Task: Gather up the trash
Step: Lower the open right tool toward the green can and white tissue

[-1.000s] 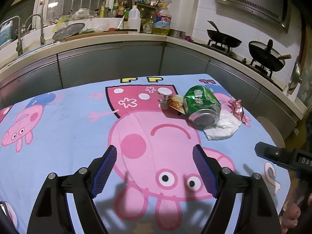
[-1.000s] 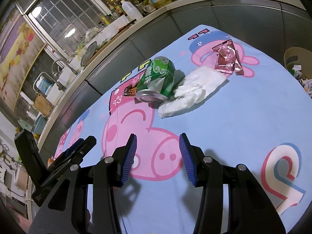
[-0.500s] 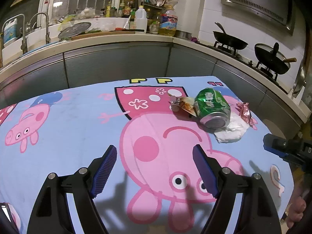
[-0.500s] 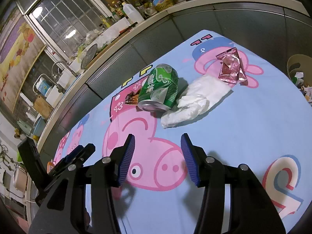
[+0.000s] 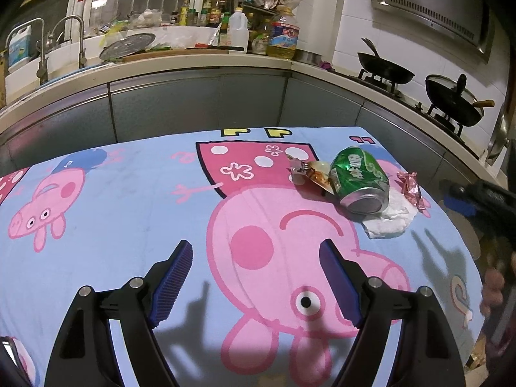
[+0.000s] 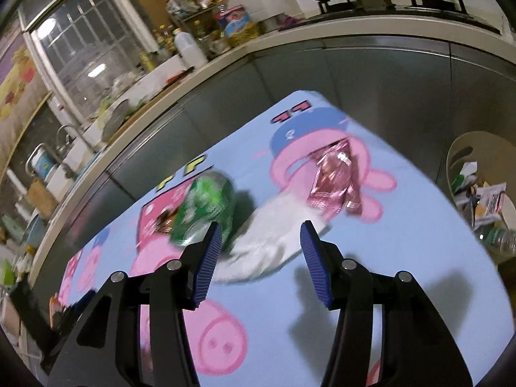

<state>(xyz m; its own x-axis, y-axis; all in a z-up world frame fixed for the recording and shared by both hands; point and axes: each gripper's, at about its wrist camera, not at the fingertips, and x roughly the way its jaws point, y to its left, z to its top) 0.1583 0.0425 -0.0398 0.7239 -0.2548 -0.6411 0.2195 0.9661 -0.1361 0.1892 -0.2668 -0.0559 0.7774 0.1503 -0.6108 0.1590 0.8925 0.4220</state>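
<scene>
We see the tabletop (image 5: 129,200) under a blue cartoon-pig cloth, with kitchen cabinets and a stove (image 5: 387,79) behind it. At the right, off the tabletop's edge, stands a pale bin (image 6: 477,167) with scraps inside.

The trash sits in a cluster near the tabletop's far right corner. A dented green can (image 5: 359,179) lies on its side, its open end toward us. A crumpled white tissue (image 5: 390,221) lies against the can's right side, partly under it. A pink foil wrapper (image 5: 409,188) rests just beyond the tissue, touching its far end. A small brown snack packet (image 5: 311,174) lies against the can's left side.

Our left gripper (image 5: 256,282) hangs over the pig's face, well short of the cluster, jaws spread wide and empty. Our right gripper (image 6: 259,259) sits close over the tissue; its jaws have just been opening, stand released, and frame the tissue without pressing on it. The right view is blurred.
</scene>
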